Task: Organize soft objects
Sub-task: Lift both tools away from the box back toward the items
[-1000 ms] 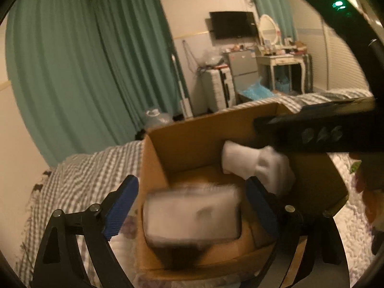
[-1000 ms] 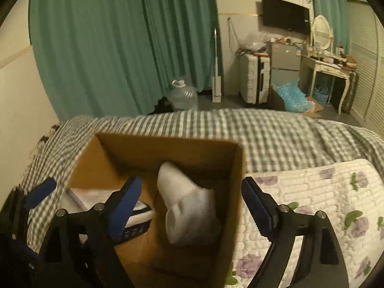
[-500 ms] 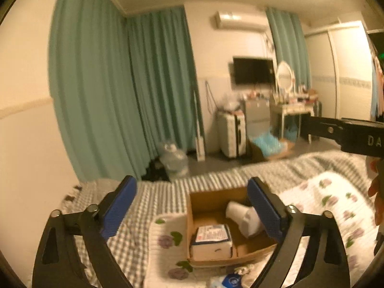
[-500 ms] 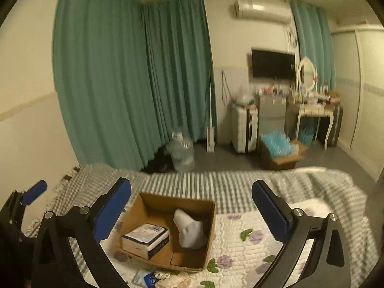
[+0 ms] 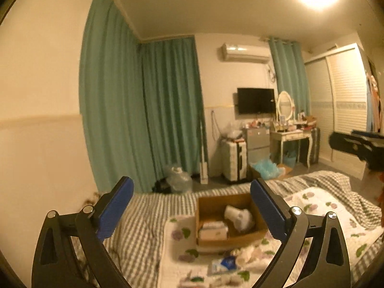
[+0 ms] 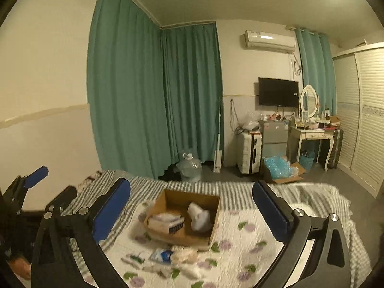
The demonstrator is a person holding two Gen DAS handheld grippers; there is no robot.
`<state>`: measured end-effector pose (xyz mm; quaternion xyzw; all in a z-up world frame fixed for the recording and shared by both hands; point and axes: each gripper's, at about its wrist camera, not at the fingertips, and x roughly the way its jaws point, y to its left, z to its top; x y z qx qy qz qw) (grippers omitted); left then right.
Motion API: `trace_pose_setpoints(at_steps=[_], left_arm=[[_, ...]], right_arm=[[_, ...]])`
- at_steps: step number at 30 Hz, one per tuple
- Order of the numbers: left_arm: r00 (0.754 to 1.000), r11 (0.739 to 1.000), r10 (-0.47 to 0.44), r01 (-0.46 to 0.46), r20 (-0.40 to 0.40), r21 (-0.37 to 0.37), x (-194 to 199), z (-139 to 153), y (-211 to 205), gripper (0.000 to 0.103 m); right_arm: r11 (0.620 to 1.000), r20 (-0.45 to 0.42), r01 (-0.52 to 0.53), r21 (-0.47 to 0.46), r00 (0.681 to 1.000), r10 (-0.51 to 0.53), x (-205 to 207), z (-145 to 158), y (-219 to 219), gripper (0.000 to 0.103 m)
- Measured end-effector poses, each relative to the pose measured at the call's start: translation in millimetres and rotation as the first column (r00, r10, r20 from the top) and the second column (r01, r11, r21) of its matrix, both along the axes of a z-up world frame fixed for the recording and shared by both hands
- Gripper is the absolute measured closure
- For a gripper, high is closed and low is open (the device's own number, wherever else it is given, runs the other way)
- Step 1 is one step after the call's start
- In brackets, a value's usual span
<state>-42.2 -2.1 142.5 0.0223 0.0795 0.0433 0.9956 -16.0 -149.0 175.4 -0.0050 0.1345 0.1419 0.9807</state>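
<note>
On the bed (image 6: 240, 189) sits a cardboard box (image 6: 168, 198); inside, a tissue pack (image 6: 165, 219) lies left of a crumpled cloth (image 6: 199, 217); loose packets (image 6: 162, 255) lie nearer.

Bed (image 6: 240, 192) with grey-checked cover; white floral quilt (image 6: 252, 235) on top carries open brown cardboard box (image 6: 214, 218) and loose small packets (image 6: 163, 255) beside it.

One box (image 6: 184, 218) sits low in the frame's centre, with two things in it: one white bundle (image 6: 198, 217) and one flat packet (image 6: 165, 220). Below the box lies a blurred scatter of small items (image 6: 168, 259), too smeared to count. Right of centre: one suitcase (image 6: 248, 152), one TV (image 6: 278, 92), one mirror (image 6: 309, 100). One water jug (image 6: 189, 166) stands mid-frame.
</note>
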Motion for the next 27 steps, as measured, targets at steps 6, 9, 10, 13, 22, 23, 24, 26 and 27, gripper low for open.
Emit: trace_pose_setpoints(at_steps=[6,9,10,13,22,23,24,26,27], left_arm=[[0.995,0.998,0.062,-0.062,-0.077,0.004,-4.3,-68.4,7.5,0.003],[0.985,0.998,0.059,-0.06,-0.161,-0.005,13.0,-111.5,8.5,0.003],[0.983,0.998,0.058,-0.059,-0.171,-0.001,12.9,-118.6,7.5,0.003],[0.973,0.999,0.048,-0.052,-0.227,-0.01,28.4,-152.3,4.1,0.003],[0.923,0.997,0.004,-0.034,-0.384,-0.073,53.3,-219.8,11.0,0.003],[0.917,0.996,0.0,-0.035,-0.398,-0.081,54.5,-225.4,11.9,0.003],[0.912,0.995,-0.003,-0.037,-0.41,-0.09,57.2,-229.2,12.5,0.003],[0.899,0.994,-0.008,-0.042,-0.438,-0.104,64.1,-236.8,12.5,0.003],[0.89,0.993,-0.008,-0.046,-0.456,-0.107,68.5,-239.6,11.3,0.003]], right_arm=[[0.997,-0.097,0.033,0.063,0.995,-0.027,-9.1,-93.0,-0.3,0.001],[0.996,-0.135,0.069,0.063,0.989,-0.06,0.0,-136.9,1.6,0.001],[0.995,-0.152,0.076,0.062,0.986,-0.066,6.0,-154.7,2.7,0.001],[0.996,-0.204,0.087,0.011,0.975,-0.083,23.1,-189.3,9.2,0.001],[0.991,-0.329,0.095,-0.095,0.936,-0.122,64.2,-261.3,24.7,0.001],[0.991,-0.343,0.098,-0.097,0.931,-0.125,70.2,-267.1,25.5,0.001],[0.99,-0.352,0.102,-0.101,0.927,-0.131,75.1,-270.3,25.7,0.001],[0.988,-0.368,0.118,-0.104,0.918,-0.149,86.5,-277.4,25.3,0.001],[0.987,-0.381,0.127,-0.096,0.912,-0.154,94.1,-281.8,22.8,0.001]])
